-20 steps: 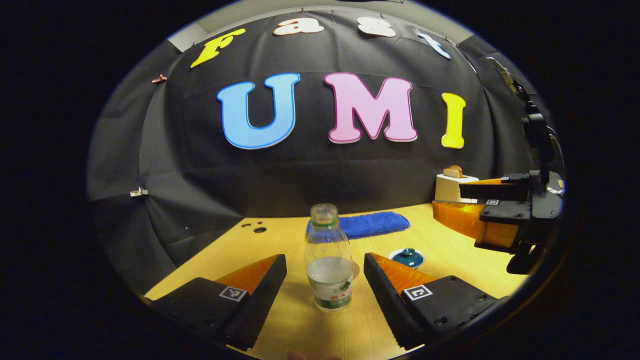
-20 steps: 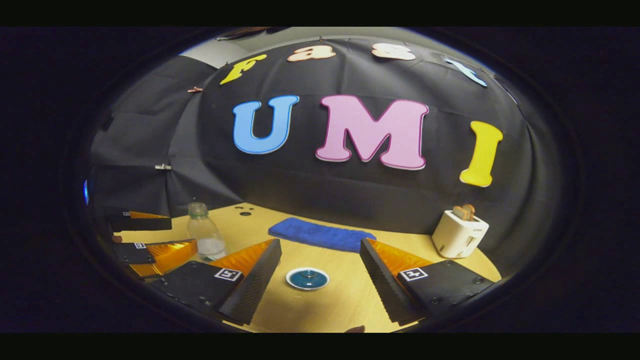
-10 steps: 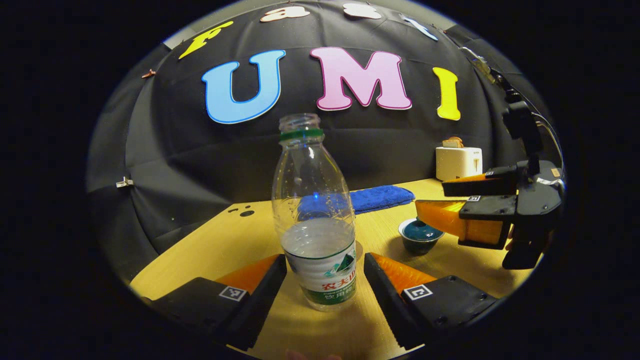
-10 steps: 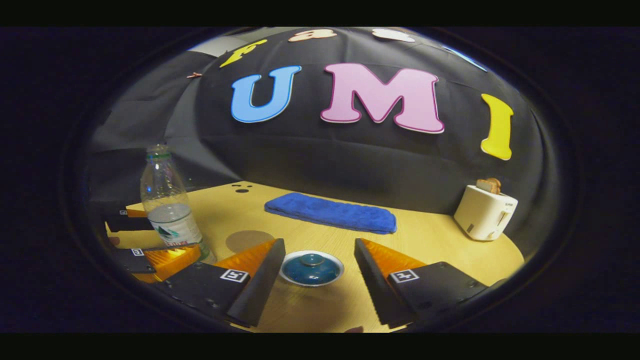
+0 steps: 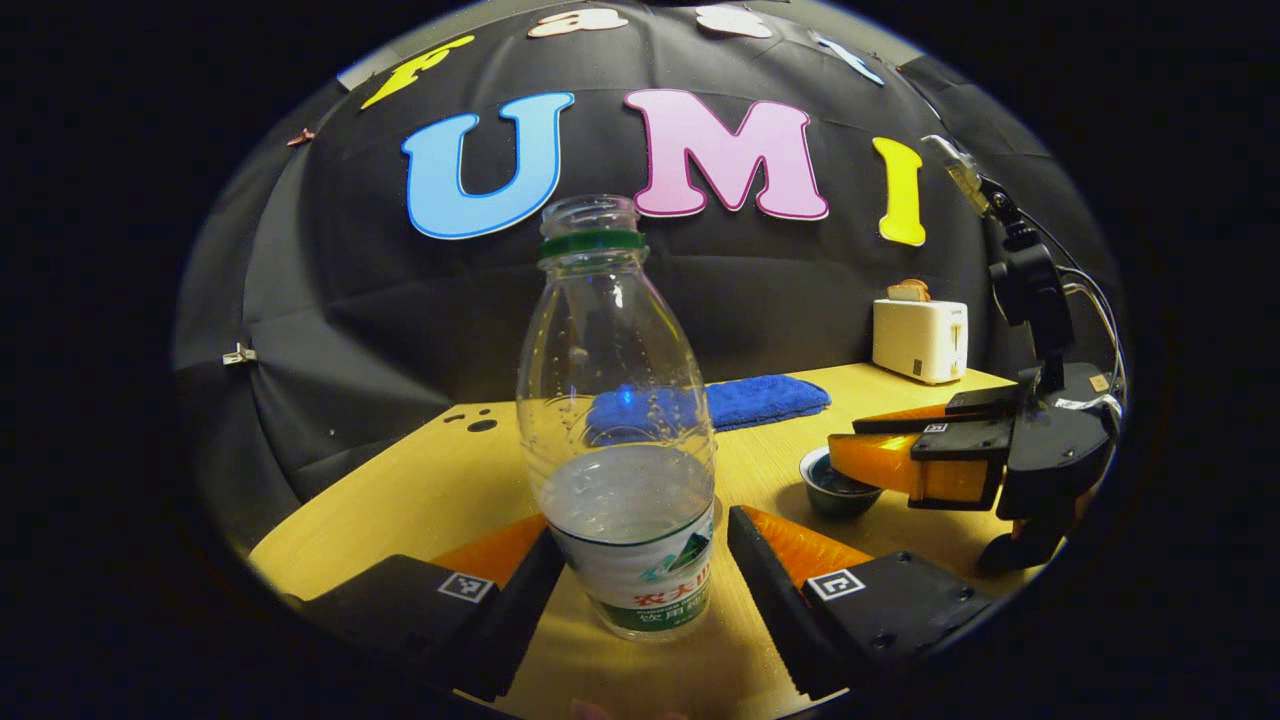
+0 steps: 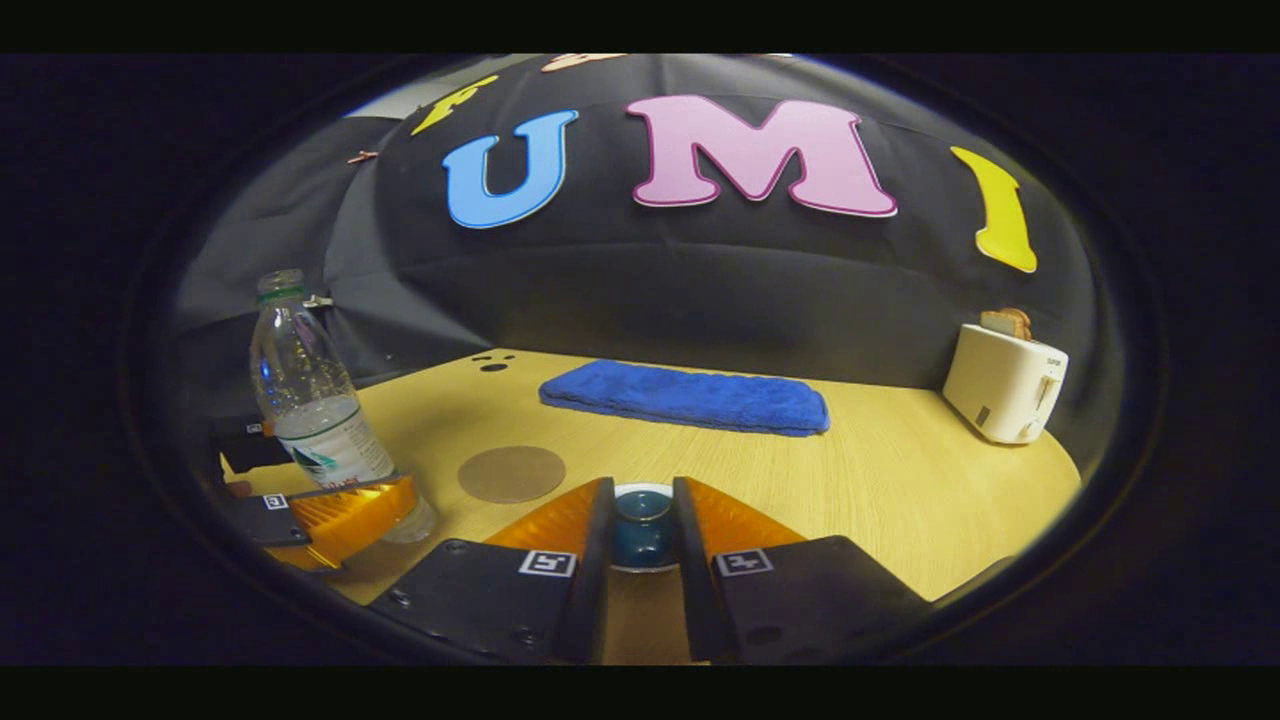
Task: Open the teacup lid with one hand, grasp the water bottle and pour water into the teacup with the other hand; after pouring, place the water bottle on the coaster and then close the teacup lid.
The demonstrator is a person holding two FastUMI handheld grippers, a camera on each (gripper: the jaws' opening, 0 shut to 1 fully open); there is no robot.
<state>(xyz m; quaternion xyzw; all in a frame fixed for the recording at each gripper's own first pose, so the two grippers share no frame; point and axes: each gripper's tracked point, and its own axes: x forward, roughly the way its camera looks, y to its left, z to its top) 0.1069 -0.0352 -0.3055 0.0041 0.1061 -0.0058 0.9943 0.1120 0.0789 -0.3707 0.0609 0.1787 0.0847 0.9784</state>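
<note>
Left gripper (image 5: 640,560): spread wide, one finger on each side of the bottle; left finger touching or all but touching the label, right finger a little clear; not gripped.
Bottle (image 5: 620,440): upright on the table (image 5: 420,500), uncapped, partly filled, between the left fingers.
Right gripper (image 6: 640,530): narrowed around the lid's knob, fingers close on both sides; contact on both sides not certain.
Lid (image 6: 641,520): dark teal, sitting on the cup, between the right fingertips.
Cup (image 5: 835,487): ahead and right of the left gripper, under the right gripper's fingers.
Coaster (image 6: 511,473): flat brown disc, ahead and left of the right gripper, between it and the bottle, bare.
Cloth (image 6: 690,397): blue, folded, well ahead of the right gripper, near the wall.
Toaster (image 6: 1004,383): white, far ahead to the right, at the table's edge.
</note>
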